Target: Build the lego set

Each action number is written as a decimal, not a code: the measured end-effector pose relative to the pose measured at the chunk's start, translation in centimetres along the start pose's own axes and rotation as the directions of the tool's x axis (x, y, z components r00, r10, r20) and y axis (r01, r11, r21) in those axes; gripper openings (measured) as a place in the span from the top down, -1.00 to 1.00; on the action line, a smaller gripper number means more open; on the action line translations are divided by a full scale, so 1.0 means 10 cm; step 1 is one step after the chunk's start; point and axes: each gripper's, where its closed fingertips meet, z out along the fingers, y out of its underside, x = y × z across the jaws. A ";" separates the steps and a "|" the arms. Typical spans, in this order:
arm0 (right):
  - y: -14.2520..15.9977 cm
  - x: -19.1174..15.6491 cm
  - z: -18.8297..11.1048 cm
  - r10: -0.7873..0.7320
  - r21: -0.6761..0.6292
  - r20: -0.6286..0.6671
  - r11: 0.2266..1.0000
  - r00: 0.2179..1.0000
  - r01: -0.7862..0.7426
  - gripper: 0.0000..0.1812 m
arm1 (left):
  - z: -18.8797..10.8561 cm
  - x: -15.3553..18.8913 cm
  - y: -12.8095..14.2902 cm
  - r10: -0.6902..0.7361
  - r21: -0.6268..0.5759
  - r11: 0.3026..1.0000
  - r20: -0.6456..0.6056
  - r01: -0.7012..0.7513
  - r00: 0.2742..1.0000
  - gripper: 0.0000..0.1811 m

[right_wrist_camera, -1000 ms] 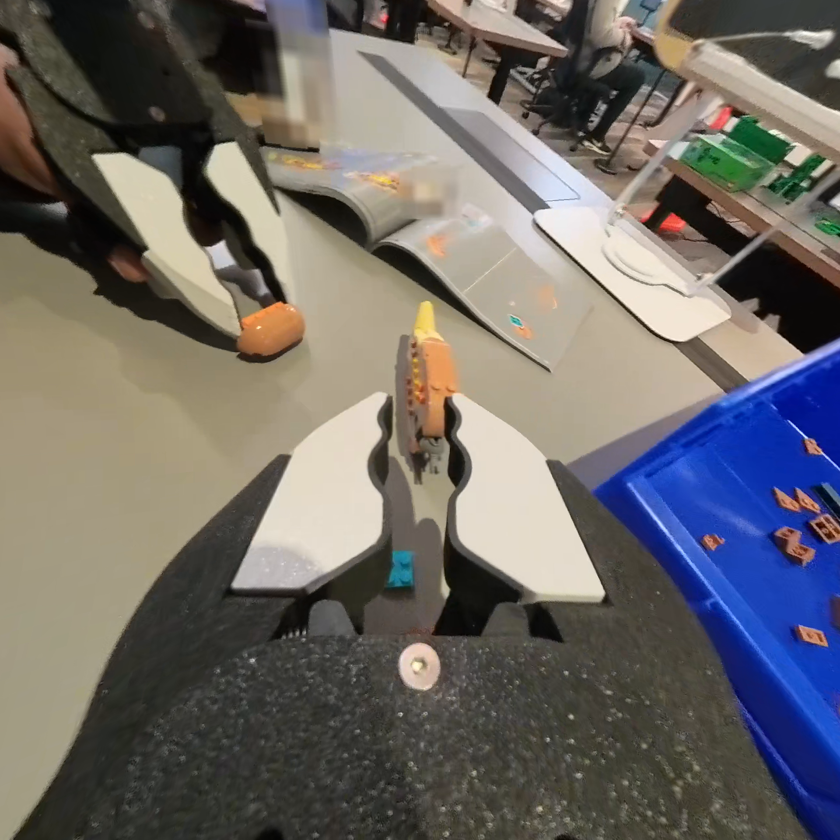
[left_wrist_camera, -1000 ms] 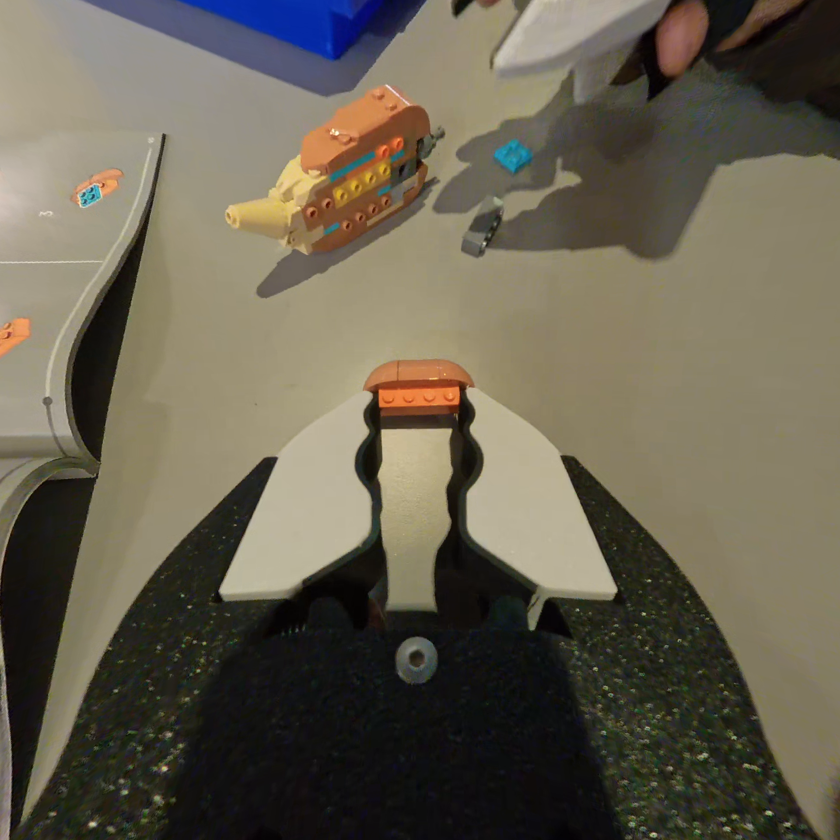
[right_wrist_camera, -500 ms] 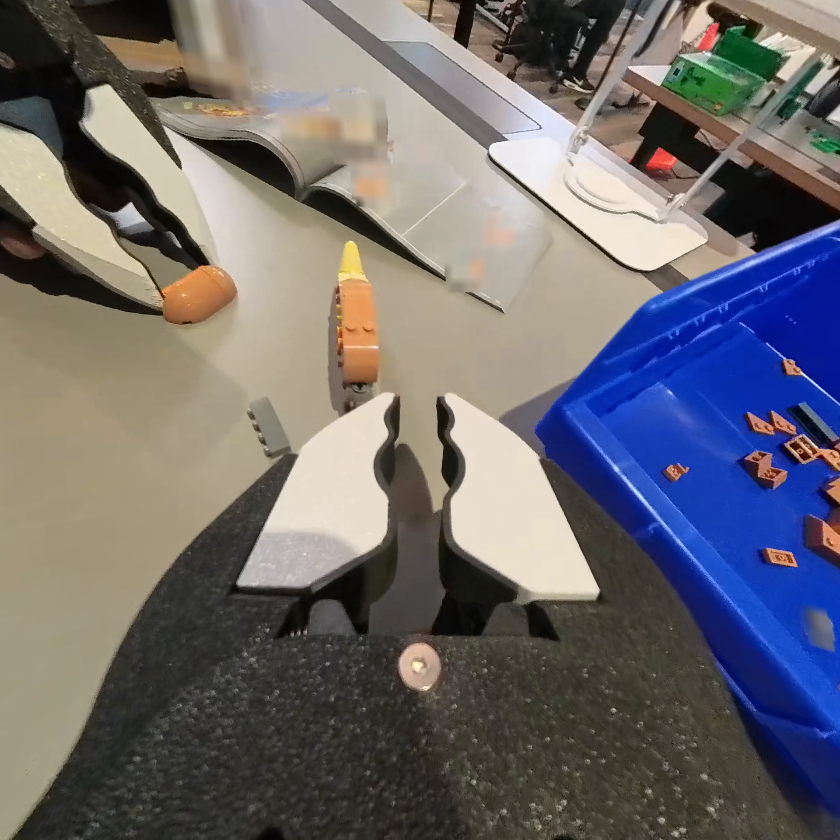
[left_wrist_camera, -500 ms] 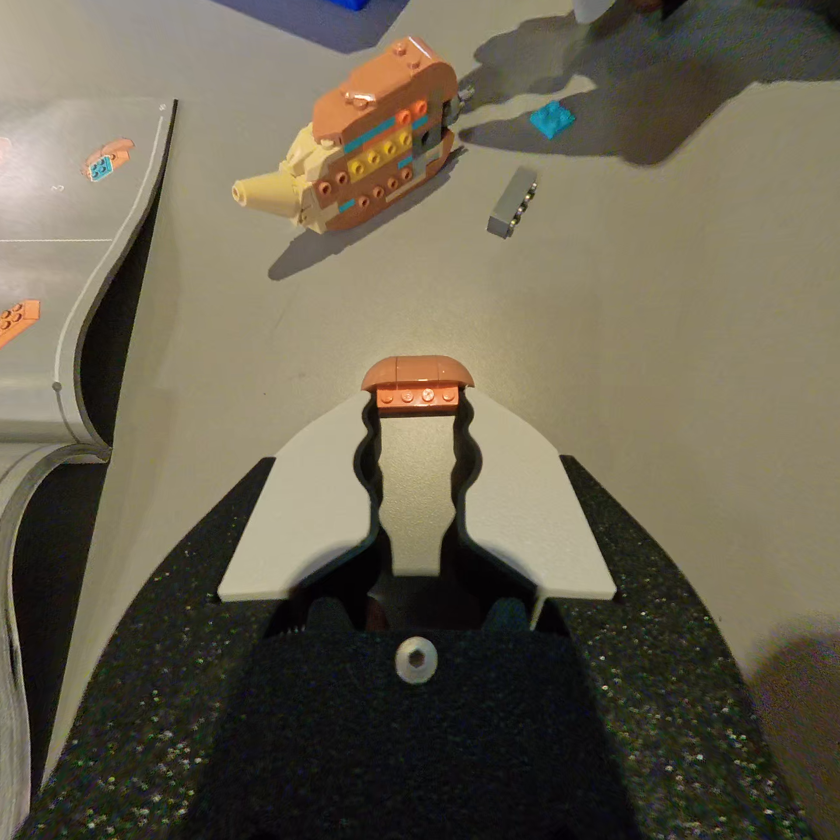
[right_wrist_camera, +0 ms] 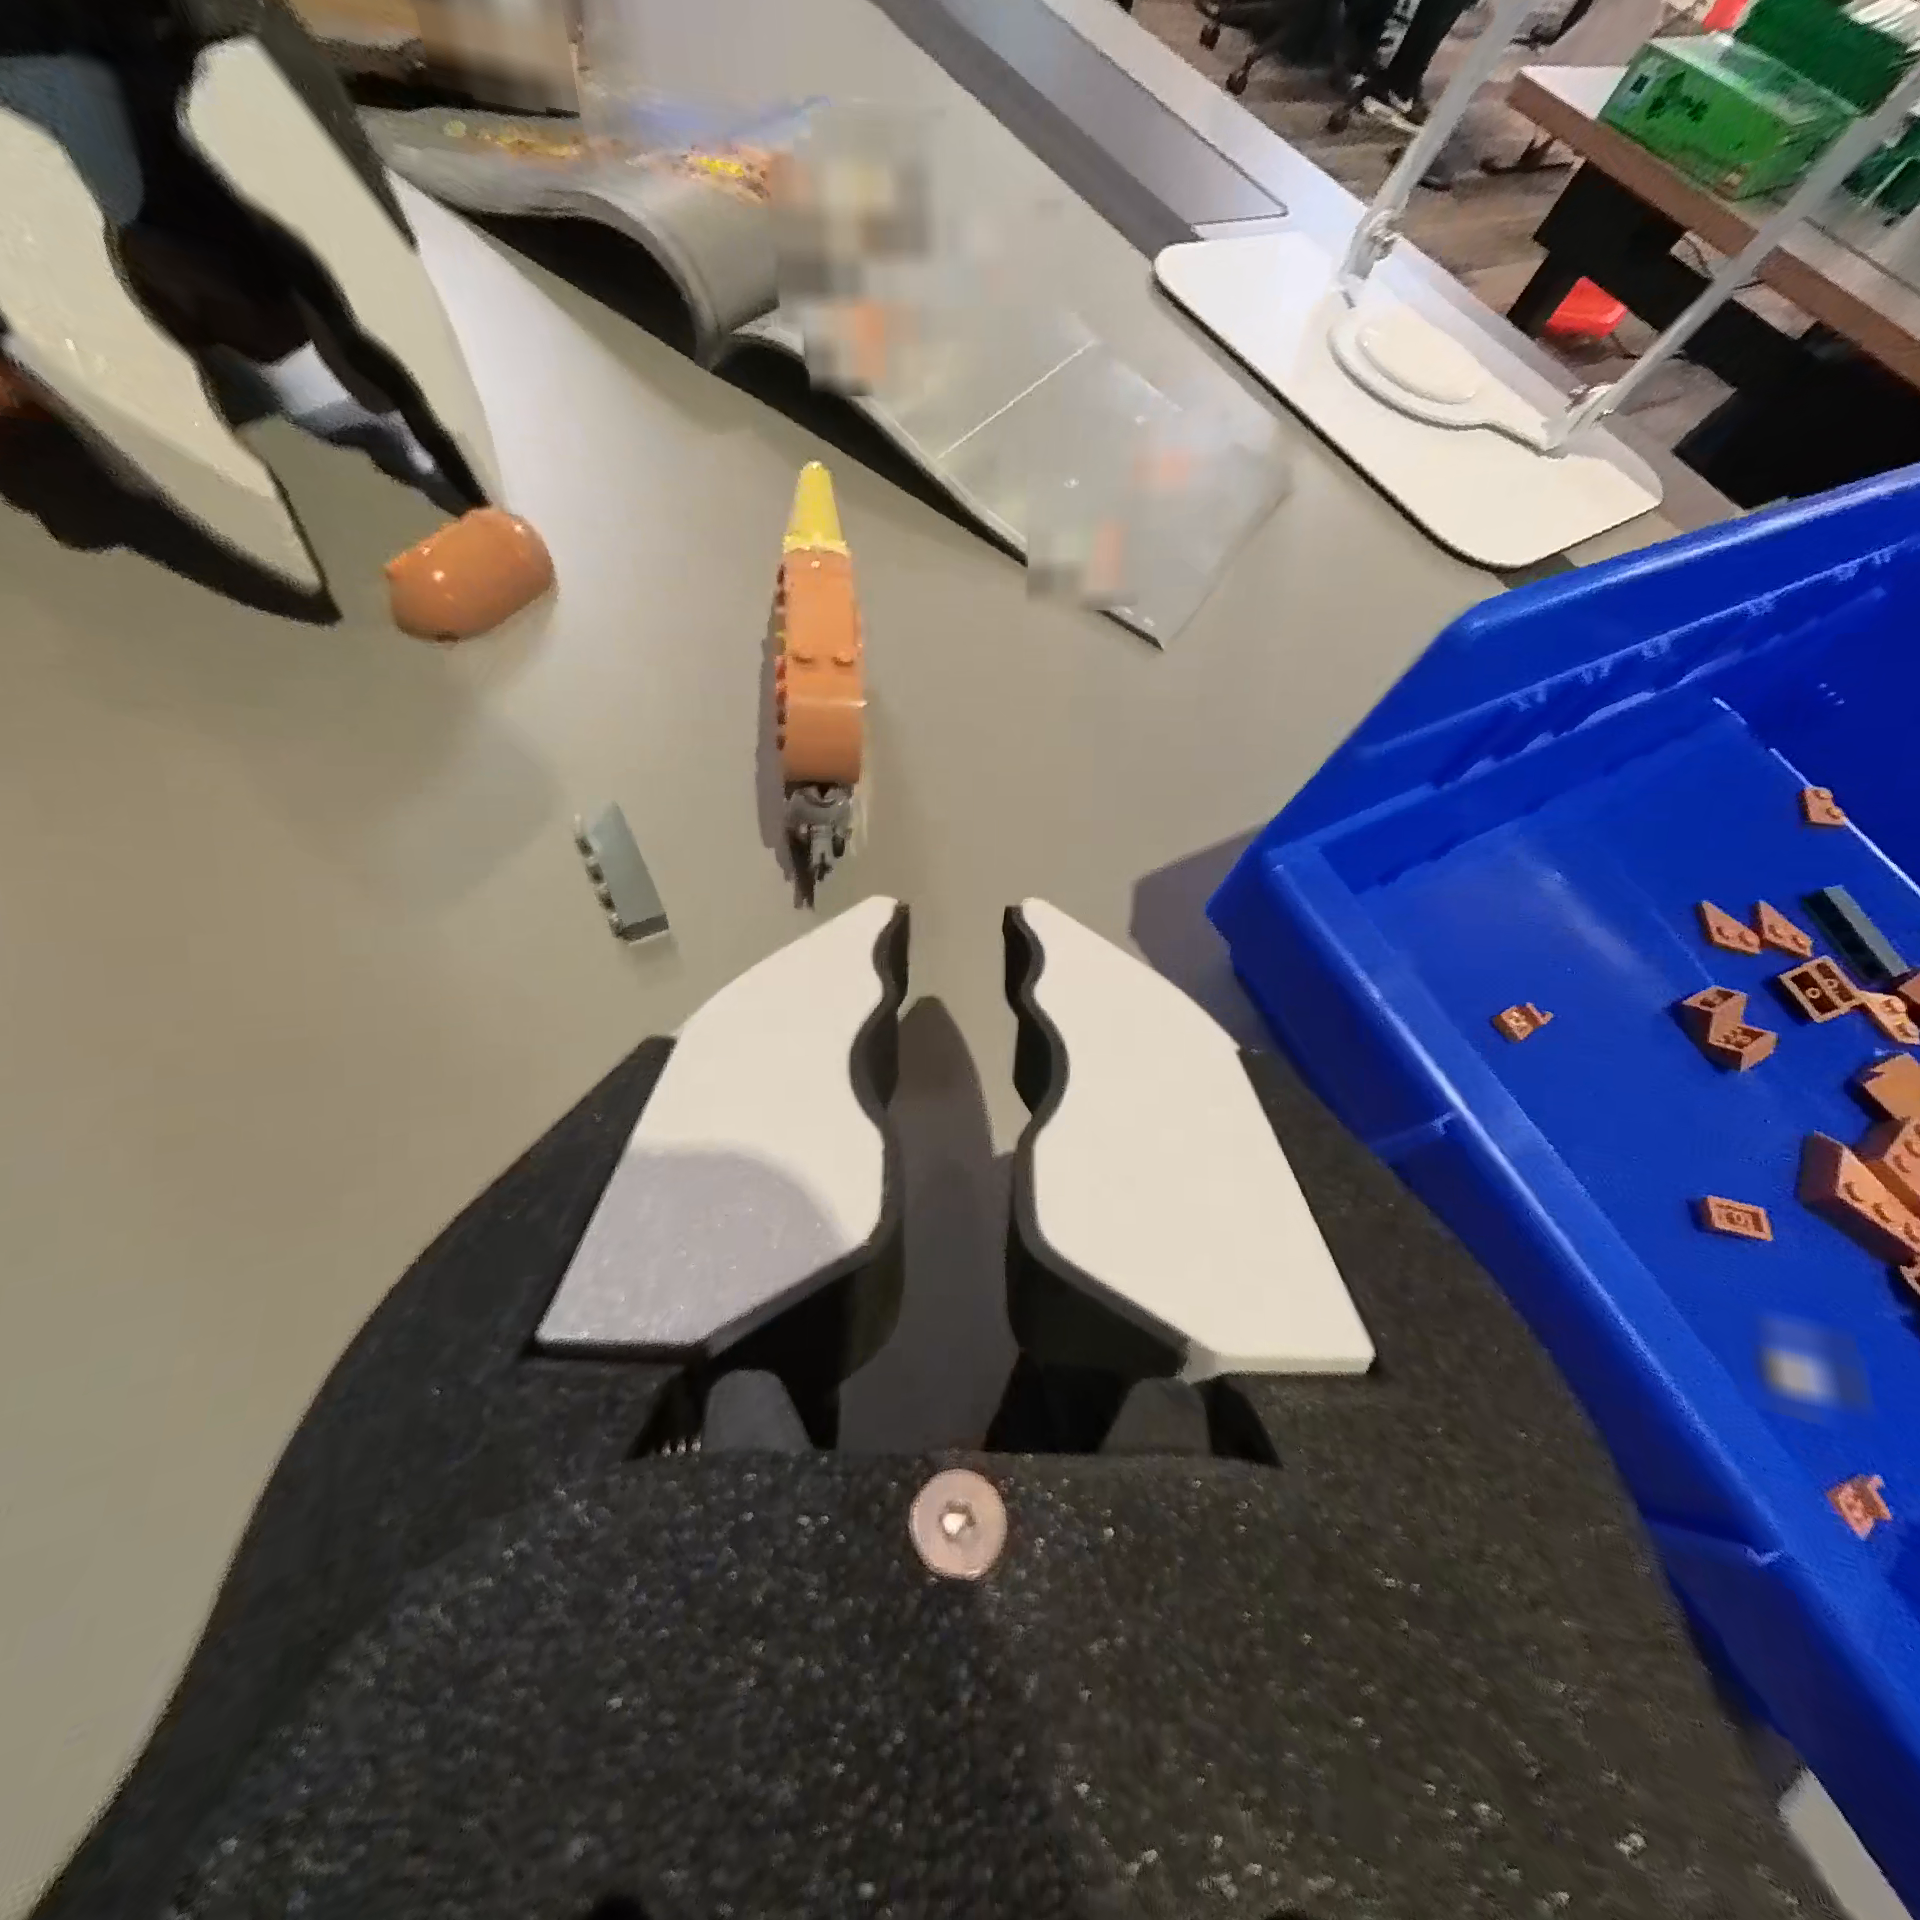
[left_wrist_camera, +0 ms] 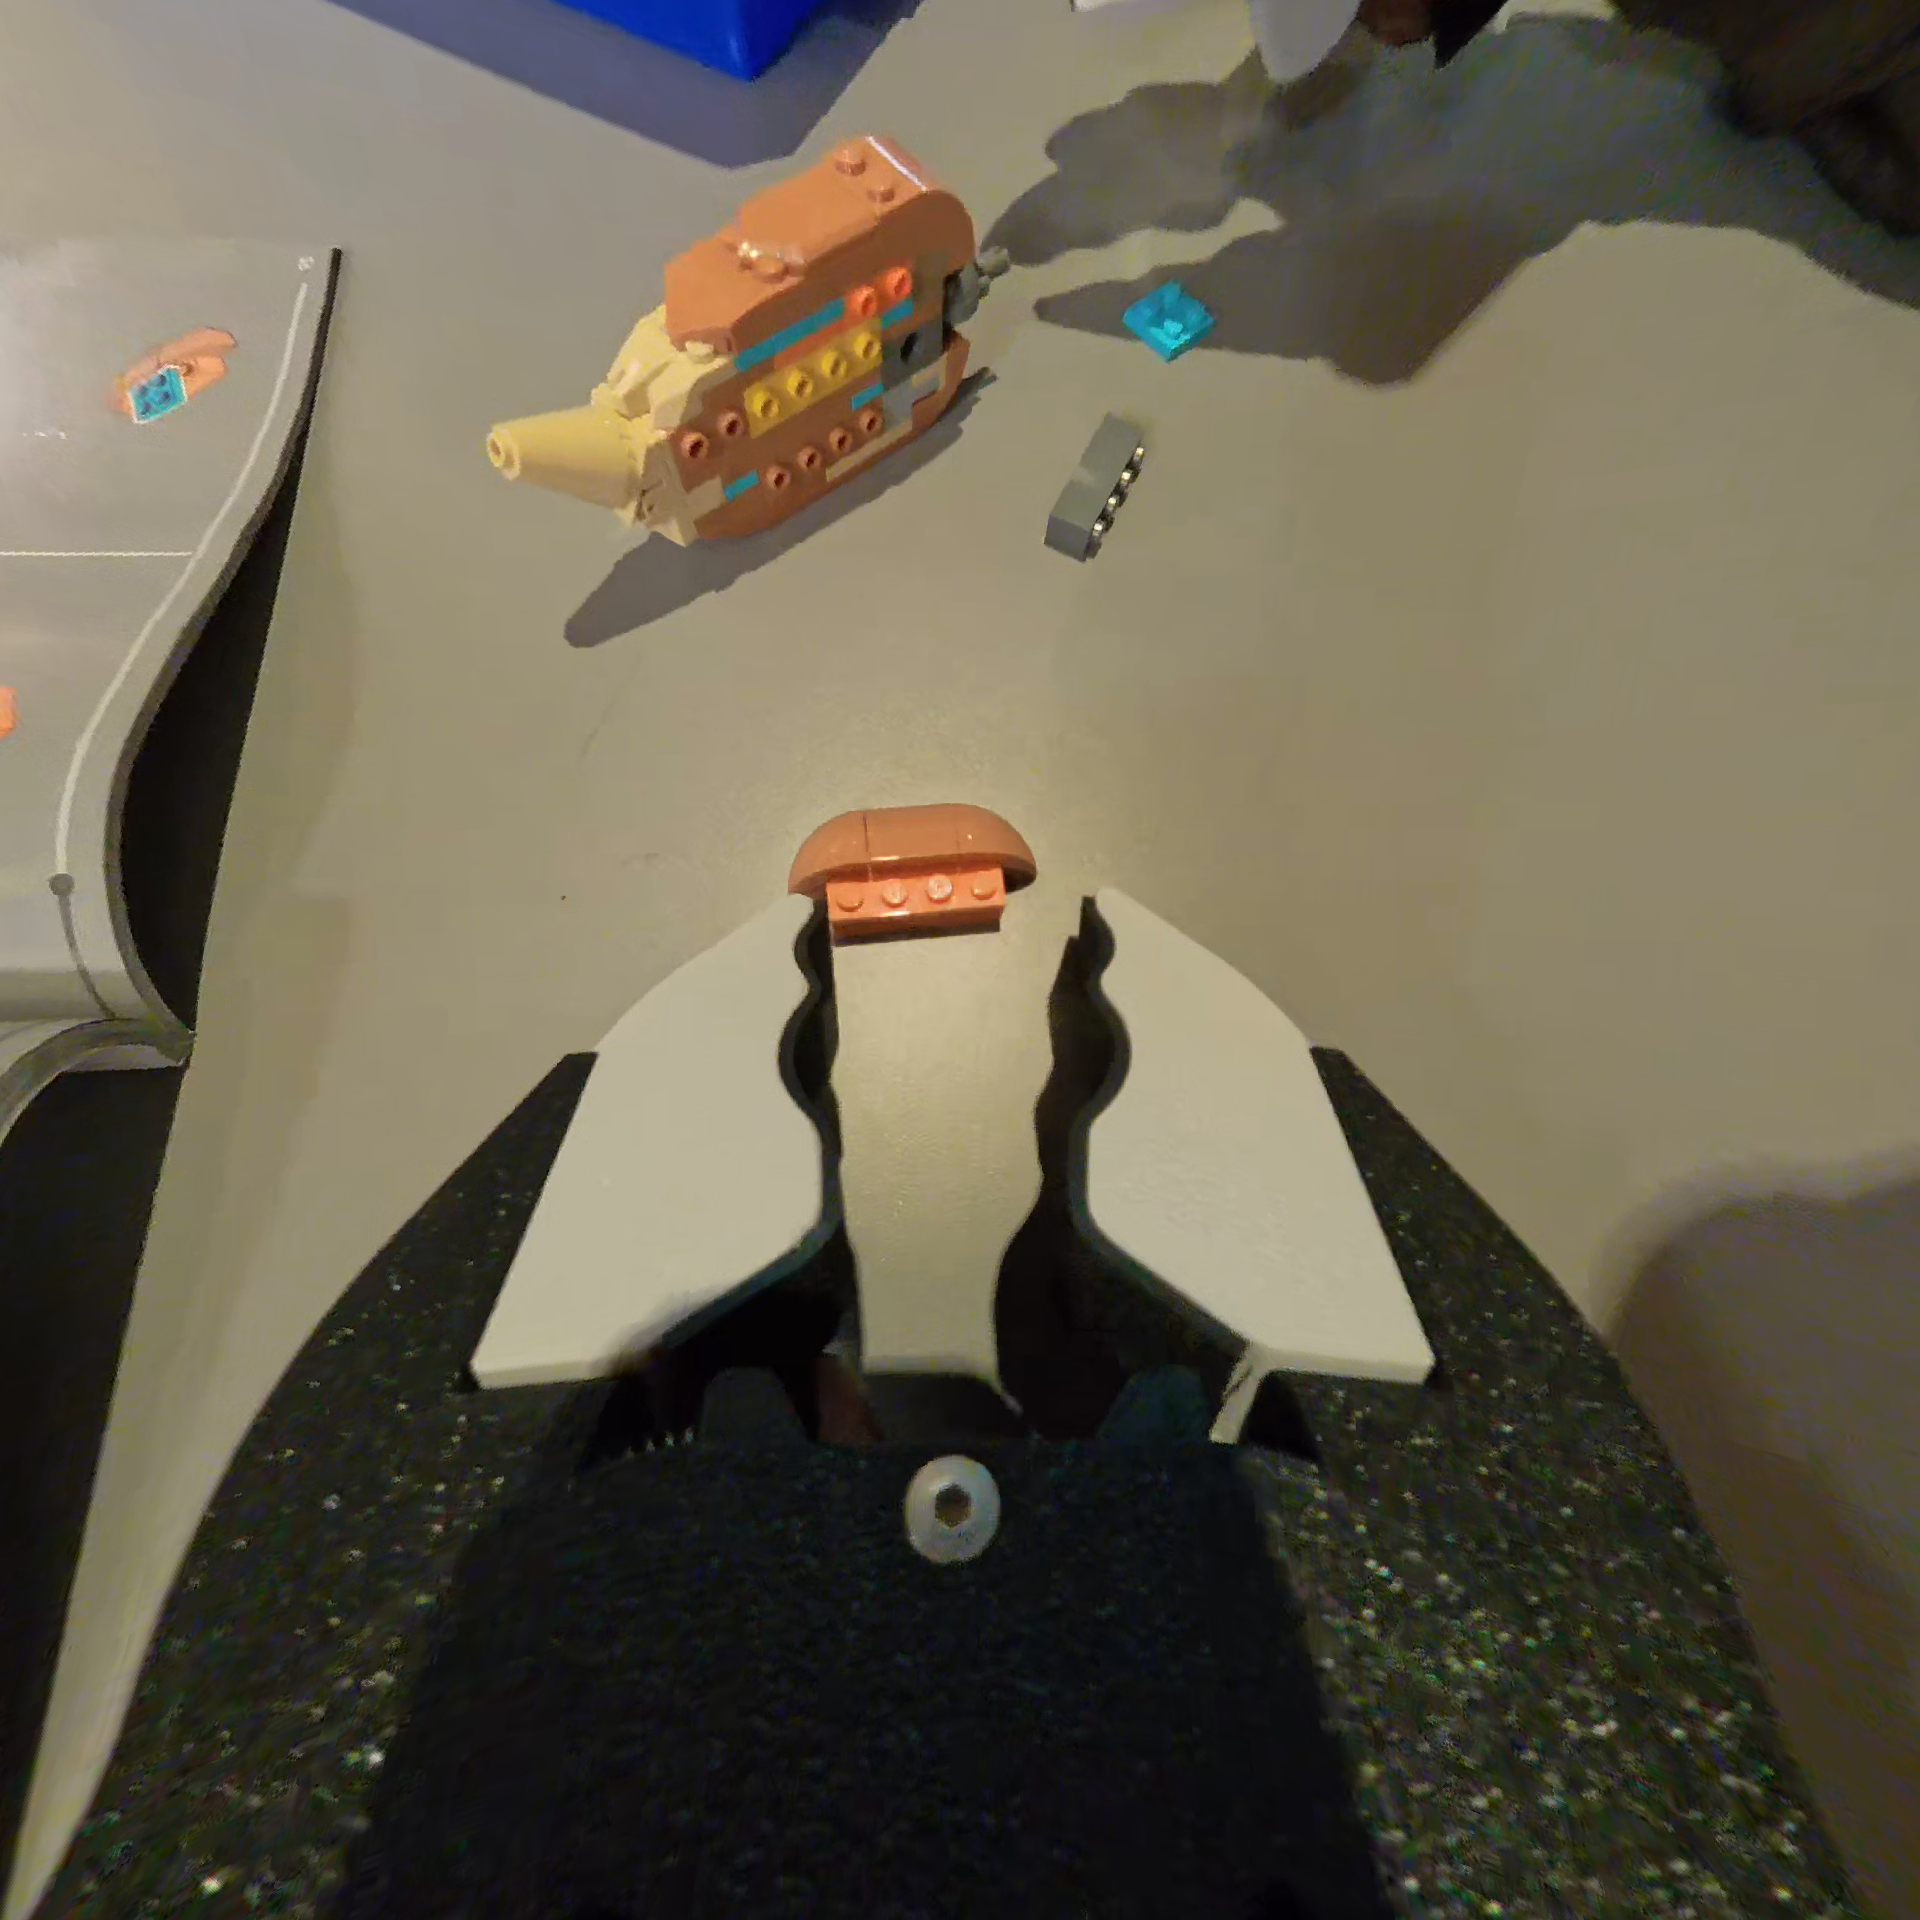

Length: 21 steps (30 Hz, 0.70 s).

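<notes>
Our left hand-held gripper (left_wrist_camera: 945, 914) is open, cap (left_wrist_camera: 911, 868) loose at its tips; right hand-held gripper (right_wrist_camera: 954, 914) is empty, nearly closed. Nudging could skid it.

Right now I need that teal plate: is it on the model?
No, the teal plate lies loose on the table, apart from the model.

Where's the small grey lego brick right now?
In the left wrist view the small grey lego brick lies on the table, right of the brown and tan lego model and nearer than the small turquoise plate.
</notes>
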 end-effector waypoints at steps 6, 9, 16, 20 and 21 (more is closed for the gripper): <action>0.18 -0.25 -0.01 -0.037 -0.114 0.129 0.992 0.991 0.052 0.78 | -0.13 -0.04 -0.05 -0.031 0.052 0.998 -0.021 0.032 0.999 0.50; 0.24 -0.34 -0.02 -0.034 -0.150 0.159 0.987 0.987 0.058 0.78 | -0.17 -0.05 -0.08 -0.026 0.073 0.997 -0.017 0.028 1.000 0.50; 0.25 -0.33 -0.07 0.000 -0.148 0.151 0.989 0.988 0.022 0.71 | -0.18 -0.11 -0.07 -0.042 0.083 0.996 0.004 0.041 0.999 0.51; 0.29 -0.35 -0.07 -0.001 -0.165 0.166 0.986 0.986 0.028 0.69 | -0.18 -0.18 -0.07 -0.063 0.097 0.993 0.023 0.061 0.998 0.52; 0.30 -0.37 -0.07 -0.002 -0.171 0.176 0.985 0.984 0.032 0.68 | -0.18 -0.19 -0.07 -0.069 0.103 0.993 0.022 0.066 0.997 0.52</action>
